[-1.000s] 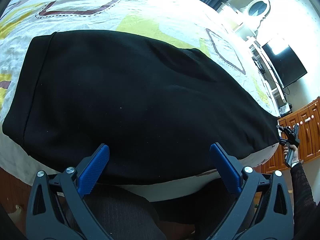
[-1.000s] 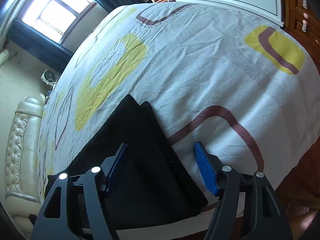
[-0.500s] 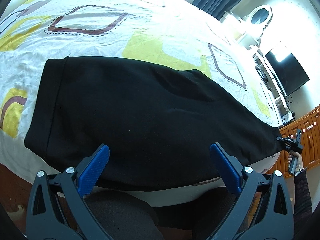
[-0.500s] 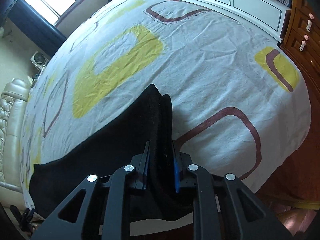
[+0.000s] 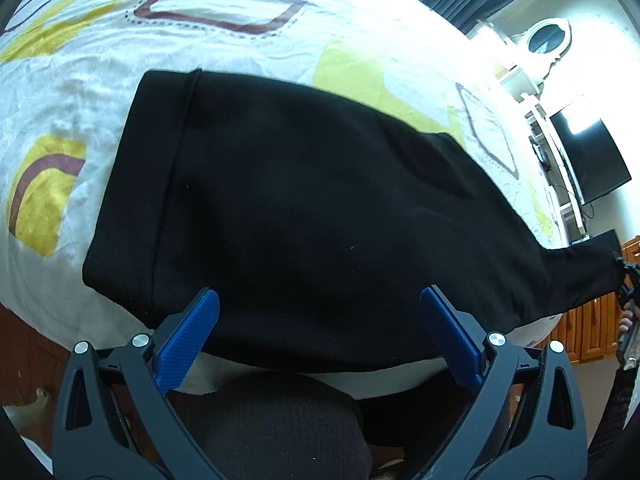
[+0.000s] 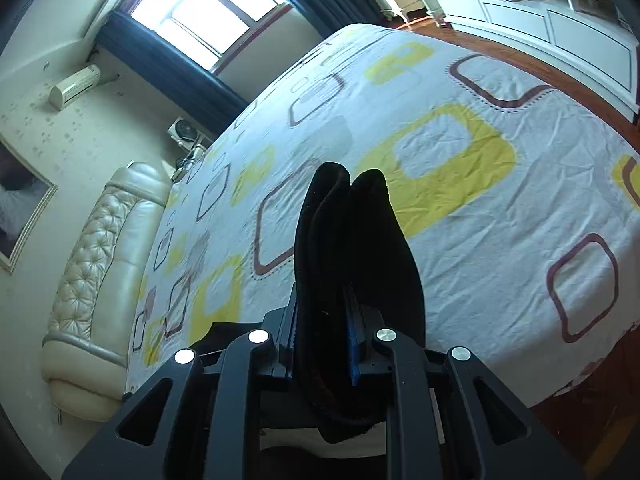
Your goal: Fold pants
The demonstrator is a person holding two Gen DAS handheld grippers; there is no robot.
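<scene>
Black pants (image 5: 320, 208) lie flat across the patterned bed sheet (image 5: 224, 4), waistband at the left, legs running right. My left gripper (image 5: 318, 330) is open and empty, hovering over the pants' near edge. My right gripper (image 6: 324, 344) is shut on the leg ends of the pants (image 6: 344, 240) and holds them raised above the bed. It also shows far right in the left wrist view (image 5: 628, 280), with the leg end lifted off the sheet.
The bed has a cream padded headboard (image 6: 100, 272). White cabinets (image 6: 560, 28) and a TV (image 5: 588, 160) stand beyond the foot. Wooden cabinets (image 5: 592, 320) are at the right. My dark-clothed knee (image 5: 280, 420) is under the left gripper.
My right gripper closed on the leg ends and lifted them off the bed. The left gripper pulled back slightly, staying open.
</scene>
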